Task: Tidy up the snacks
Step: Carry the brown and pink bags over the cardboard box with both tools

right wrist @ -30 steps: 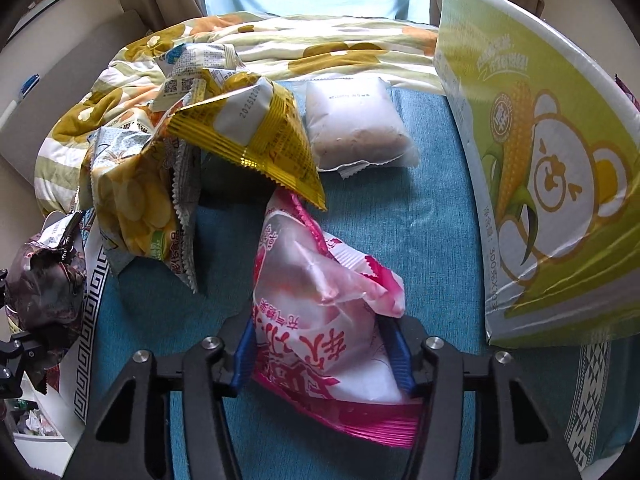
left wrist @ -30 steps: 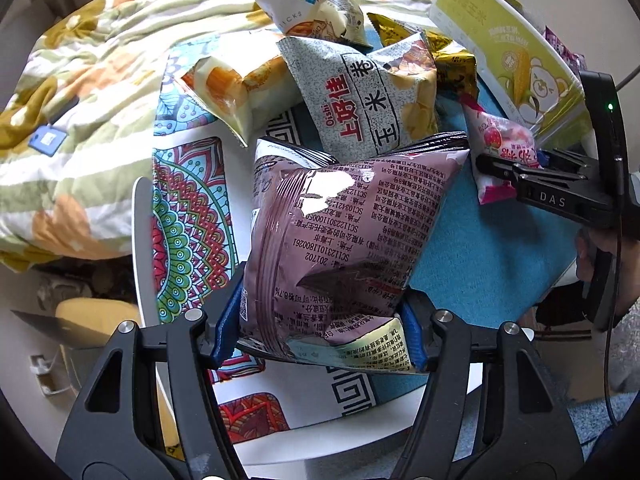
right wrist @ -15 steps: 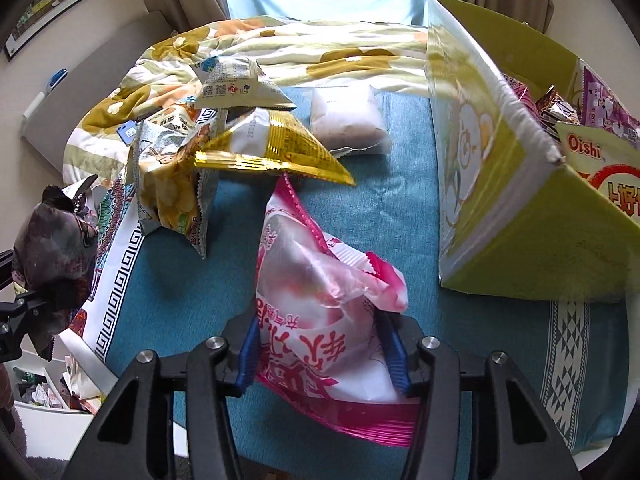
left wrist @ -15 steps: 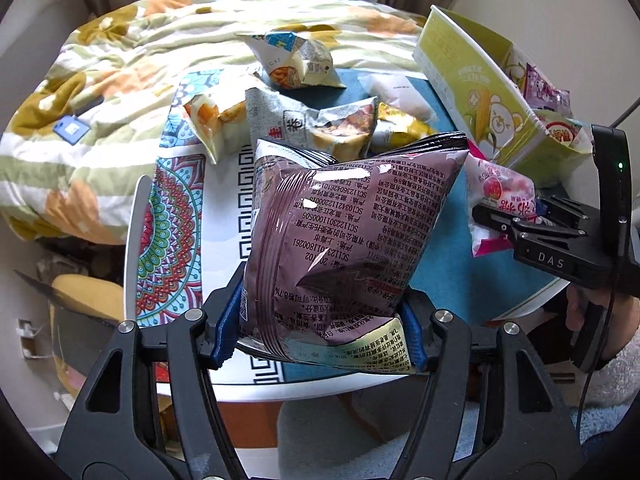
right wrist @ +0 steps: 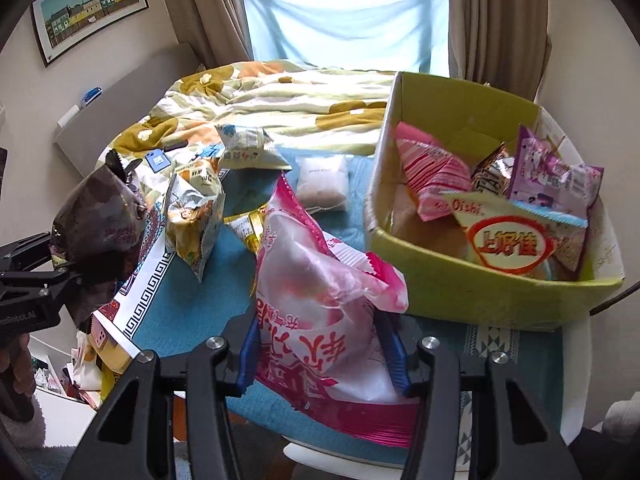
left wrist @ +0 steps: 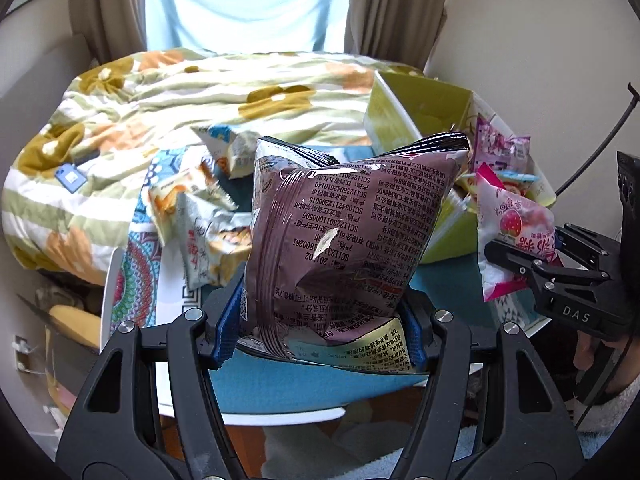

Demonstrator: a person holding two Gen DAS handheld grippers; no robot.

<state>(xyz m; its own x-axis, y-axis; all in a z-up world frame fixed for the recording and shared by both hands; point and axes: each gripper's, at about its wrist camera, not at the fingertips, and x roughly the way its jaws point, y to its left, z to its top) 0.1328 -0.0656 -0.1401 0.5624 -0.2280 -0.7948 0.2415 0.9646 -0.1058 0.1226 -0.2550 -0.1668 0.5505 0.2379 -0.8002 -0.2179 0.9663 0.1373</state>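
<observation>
Carrying two snack bags up toward the box

Lifting both bags clear of the worktop (right wrist: 188,312) is what has just happened: the left tool (left wrist: 326,328) is clenched on a brown snack bag (left wrist: 344,232), and the right tool (right wrist: 320,354) is clenched on a pink-and-white snack bag (right wrist: 320,296). Each bag hangs between blue pads with nothing under it but air and the teal cloth below.

Compared with a second ago, both views sit higher and look farther across the room. The window and curtains now fill the top of each view, and the loose snacks that crowded the left view have dropped low behind the brown bag. The green cardboard box (right wrist: 460,284), which showed only its printed outer wall, now shows its open inside, with several packets already lying in it. The grips look unchanged.

For the task this likely means the picking step is done for these two bags and the carry is under way. The box stands just right of the pink bag, so that one seems closer to its drop. Several packets remain on the worktop near the quilt (right wrist: 280,92).
</observation>
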